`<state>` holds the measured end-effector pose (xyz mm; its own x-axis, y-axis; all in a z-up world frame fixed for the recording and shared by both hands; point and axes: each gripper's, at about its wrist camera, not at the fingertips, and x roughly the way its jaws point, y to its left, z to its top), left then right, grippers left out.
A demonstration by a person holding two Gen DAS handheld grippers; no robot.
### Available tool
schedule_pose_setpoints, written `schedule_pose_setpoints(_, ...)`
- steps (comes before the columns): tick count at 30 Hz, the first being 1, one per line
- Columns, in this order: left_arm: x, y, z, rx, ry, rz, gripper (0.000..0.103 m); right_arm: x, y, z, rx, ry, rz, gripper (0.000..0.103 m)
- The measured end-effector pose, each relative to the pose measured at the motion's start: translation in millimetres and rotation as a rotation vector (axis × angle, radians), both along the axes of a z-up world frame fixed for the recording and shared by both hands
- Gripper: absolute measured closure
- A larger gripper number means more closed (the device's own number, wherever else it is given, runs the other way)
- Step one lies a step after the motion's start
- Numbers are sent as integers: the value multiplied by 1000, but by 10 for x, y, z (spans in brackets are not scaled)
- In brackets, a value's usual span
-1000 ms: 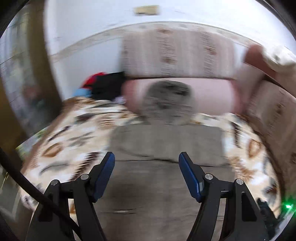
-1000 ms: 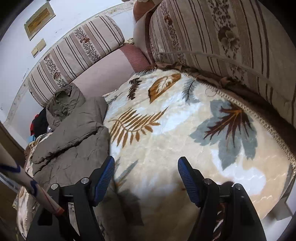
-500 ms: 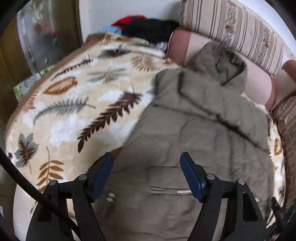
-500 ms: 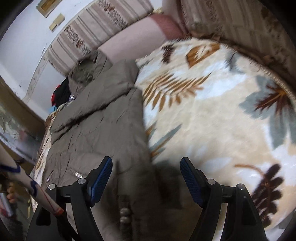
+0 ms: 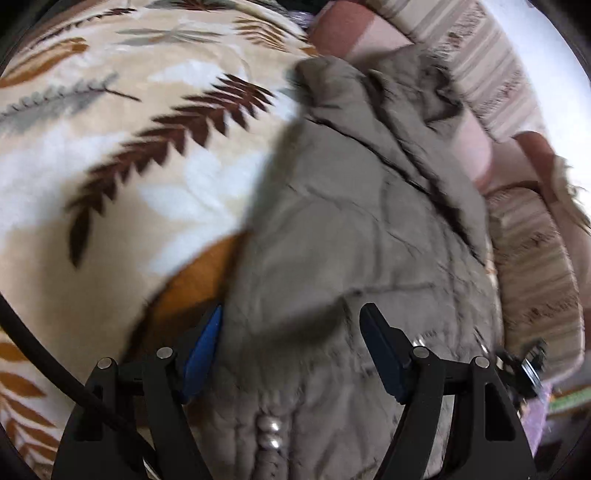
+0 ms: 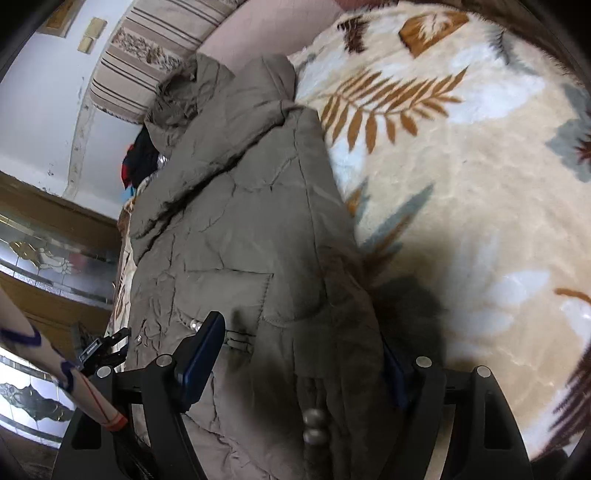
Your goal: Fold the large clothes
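Observation:
A grey-brown padded jacket (image 5: pixel 354 229) lies flat on a cream leaf-patterned blanket (image 5: pixel 110 177), hood toward the cushions, snap buttons (image 5: pixel 271 434) at the near hem. My left gripper (image 5: pixel 291 350) is open and straddles the jacket's near left edge: one blue pad (image 5: pixel 205 350) sits beside the edge, the other over the fabric. My right gripper (image 6: pixel 299 362) is open astride the near right edge of the jacket (image 6: pixel 240 221). Its left pad (image 6: pixel 201 358) shows above the fabric; the right one is mostly hidden behind the fold.
Striped cushions (image 6: pixel 155 40) and a pink bolster (image 5: pixel 354 33) line the far side. A pile of dark and red clothes (image 6: pixel 138 158) sits past the hood. A wood-and-glass door (image 6: pixel 40 254) stands at left. A person's patterned sleeve (image 6: pixel 44 354) shows at lower left.
The left gripper dropped and tilted down from facing the cushions to the jacket's near left edge. The right gripper swung left off the blanket onto the jacket's right edge. Both stayed open.

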<state>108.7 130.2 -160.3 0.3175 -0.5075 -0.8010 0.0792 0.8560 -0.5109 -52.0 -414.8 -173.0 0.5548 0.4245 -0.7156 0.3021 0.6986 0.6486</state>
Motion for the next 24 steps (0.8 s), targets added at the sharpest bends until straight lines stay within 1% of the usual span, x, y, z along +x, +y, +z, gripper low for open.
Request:
schedule_pose_setpoints(2,-118,-16,-4,-20,-6,-17,30,-33,-16,10,24,1,-2,22)
schedule_pose_setpoints(3,-162,-21,5,-33,-7,-20,30,-57,-8,10,36,3,1,25)
schedule_pose_setpoints(5,-309,-35,17,-83,5,-32,30,-144,3,-1,48,8,8,32)
schedule_pose_setpoints(6,-359,-42,30,-91,6,-37,30,-198,21,-13,55,13,12,36)
schedule_pose_setpoints(8,-517,-125,70,-88,-8,-58,30,-289,80,-15,33,26,18,50)
schedule_pose_setpoints(9,-597,-212,97,-55,-19,-75,35,-327,117,4,13,31,23,67)
schedule_pose_setpoints(10,-616,-246,105,-23,-24,-85,47,-350,142,35,4,25,27,75)
schedule_pose_setpoints(11,-710,-350,135,20,-29,-107,52,-373,159,83,-9,18,32,77)
schedule_pose_setpoints(12,-761,-410,161,34,-33,-123,57,-398,178,144,-34,13,38,78)
schedule_pose_setpoints(14,-895,-465,236,81,-47,-137,58,-426,215,222,-106,25,50,79)
schedule_pose_setpoints(15,-942,-463,276,115,-54,-131,58,-426,226,254,-147,38,51,77)
schedule_pose_setpoints(16,-975,-436,326,139,-63,-117,58,-445,236,315,-199,49,38,68)
schedule_pose_setpoints(18,-1054,-299,530,179,-104,-72,58,-504,252,497,-246,27,12,61)
schedule_pose_setpoints(19,-1080,-252,624,184,-121,-55,58,-537,254,600,-248,6,7,51)
schedule_pose_setpoints(21,-1197,-84,943,183,-191,-8,57,-585,289,892,-264,-71,0,34)
schedule_pose_setpoints(23,-1211,-39,1262,190,-269,21,57,-559,360,1171,-286,-147,21,32)
schedule_pose_setpoints(24,-1231,-18,1388,196,-299,30,55,-535,409,1342,-289,-195,46,32)
